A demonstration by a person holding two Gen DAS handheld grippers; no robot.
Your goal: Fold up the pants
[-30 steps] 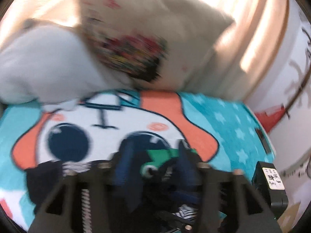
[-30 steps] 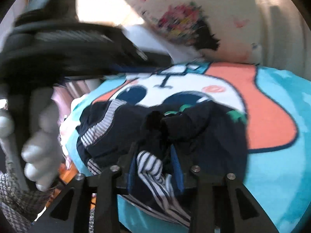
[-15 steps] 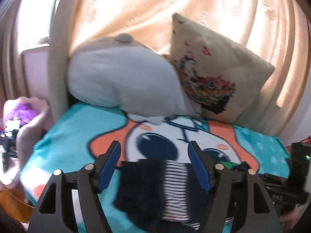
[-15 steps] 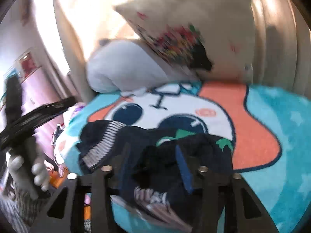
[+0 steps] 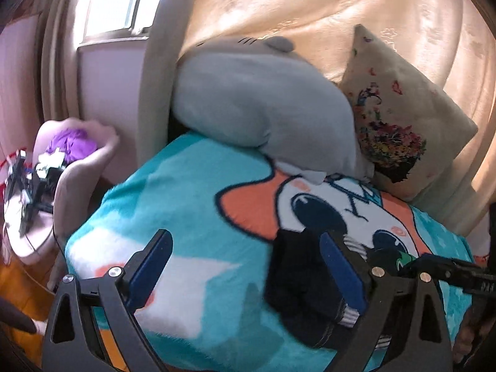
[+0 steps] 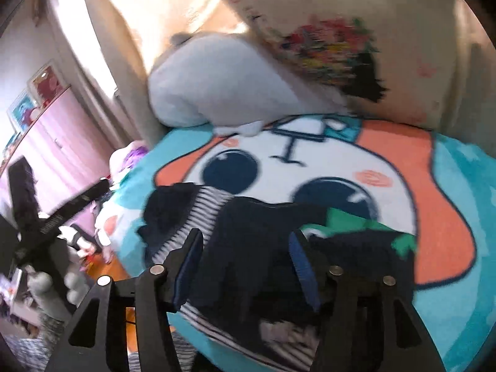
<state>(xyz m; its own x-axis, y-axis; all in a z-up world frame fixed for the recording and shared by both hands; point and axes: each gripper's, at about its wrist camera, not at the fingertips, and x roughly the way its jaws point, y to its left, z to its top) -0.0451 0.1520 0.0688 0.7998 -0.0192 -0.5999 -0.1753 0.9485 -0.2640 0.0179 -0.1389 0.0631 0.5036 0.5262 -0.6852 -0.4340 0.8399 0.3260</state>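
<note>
Dark navy pants (image 6: 254,226) with a striped waistband (image 6: 204,207) and a green print (image 6: 350,223) lie crumpled on the cartoon blanket (image 6: 310,167). My right gripper (image 6: 245,241) hovers just over them. Its jaws are opening, with the dark cloth lying loose between them and the pads off it. In the left wrist view the pants (image 5: 297,279) sit at the lower right, partly behind the right finger (image 5: 341,272). My left gripper (image 5: 245,238) is over bare turquoise blanket (image 5: 192,204) to their left, jaws opening wide with nothing between them. The right gripper (image 5: 449,272) shows at the right edge.
A grey plush pillow (image 5: 260,102) and a floral cushion (image 5: 400,117) lean against the curtain (image 5: 310,6) at the bed's head. Left of the bed stands a pink chair (image 5: 77,167) with purple cloth on it, over wooden floor (image 5: 18,291). A gloved hand (image 6: 46,288) holds the left gripper.
The left gripper swung left off the pants and opened wide. The right gripper let go of the striped cloth, which dropped onto the bed, and rose a little.
</note>
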